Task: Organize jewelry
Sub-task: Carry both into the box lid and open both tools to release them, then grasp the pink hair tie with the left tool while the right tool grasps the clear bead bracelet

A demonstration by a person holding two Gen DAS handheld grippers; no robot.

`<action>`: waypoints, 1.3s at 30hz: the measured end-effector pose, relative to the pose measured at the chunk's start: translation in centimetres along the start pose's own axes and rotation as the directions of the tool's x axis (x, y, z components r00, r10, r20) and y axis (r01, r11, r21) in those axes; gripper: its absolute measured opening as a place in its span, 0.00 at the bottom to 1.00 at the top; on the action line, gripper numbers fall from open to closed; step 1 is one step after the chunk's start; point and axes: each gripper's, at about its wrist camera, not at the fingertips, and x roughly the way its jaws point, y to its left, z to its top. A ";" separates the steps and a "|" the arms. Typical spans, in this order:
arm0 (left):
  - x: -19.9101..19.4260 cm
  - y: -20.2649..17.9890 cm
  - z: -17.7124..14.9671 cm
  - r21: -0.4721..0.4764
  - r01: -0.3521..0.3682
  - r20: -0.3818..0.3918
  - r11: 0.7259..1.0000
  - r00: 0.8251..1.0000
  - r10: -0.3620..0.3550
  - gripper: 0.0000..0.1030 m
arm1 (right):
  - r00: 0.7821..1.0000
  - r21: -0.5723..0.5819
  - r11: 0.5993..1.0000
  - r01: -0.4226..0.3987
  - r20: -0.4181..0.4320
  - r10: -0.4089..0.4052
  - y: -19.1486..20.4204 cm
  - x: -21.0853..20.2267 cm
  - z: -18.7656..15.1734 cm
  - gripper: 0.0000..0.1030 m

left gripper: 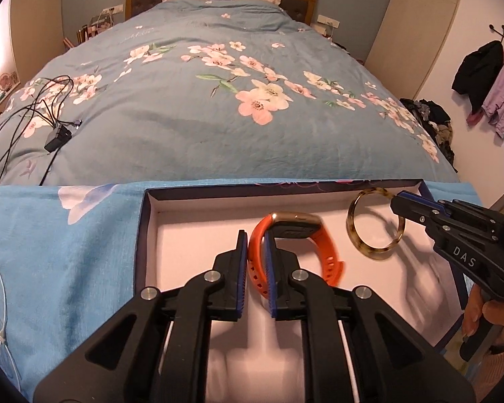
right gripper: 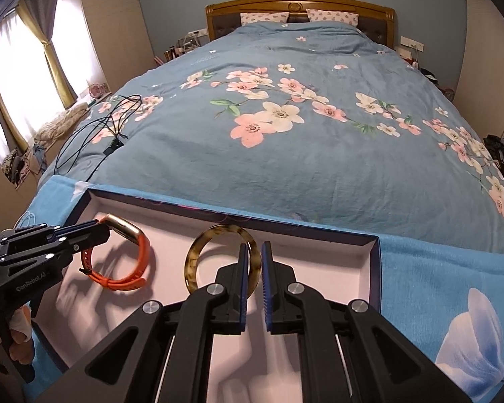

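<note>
The left gripper point(left gripper: 256, 245) has its fingers clamped narrow on the strap of the orange watch point(left gripper: 295, 245), which hangs over the pale floor of the open box point(left gripper: 198, 221). The right gripper point(right gripper: 252, 258) pinches the rim of the tortoiseshell bangle point(right gripper: 198, 258) between nearly shut fingers, just beside the watch and over the same box. The box lies on a light blue towel point(left gripper: 67, 255) at the foot of the bed point(left gripper: 218, 117), whose floral quilt also carries a tangle of black cable point(left gripper: 47, 107) well apart on the left.
</note>
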 end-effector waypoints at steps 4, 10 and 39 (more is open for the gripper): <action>0.5 0.2 0.7 -0.004 0.014 -0.015 1.000 1.000 -0.014 0.12 | 1.000 0.002 1.000 0.017 0.000 -0.017 -0.1 0.2 0.1 0.05; 0.0 0.2 0.7 -0.012 0.014 -0.001 1.000 1.000 -0.014 0.29 | 0.998 -0.010 1.000 0.006 0.065 -0.005 0.1 -2.5 -0.7 0.14; -15.9 -2.7 -17.7 0.278 0.071 0.170 0.958 0.978 -0.122 0.56 | 0.993 -0.150 0.983 -0.107 0.038 0.113 1.5 -13.7 -18.5 0.39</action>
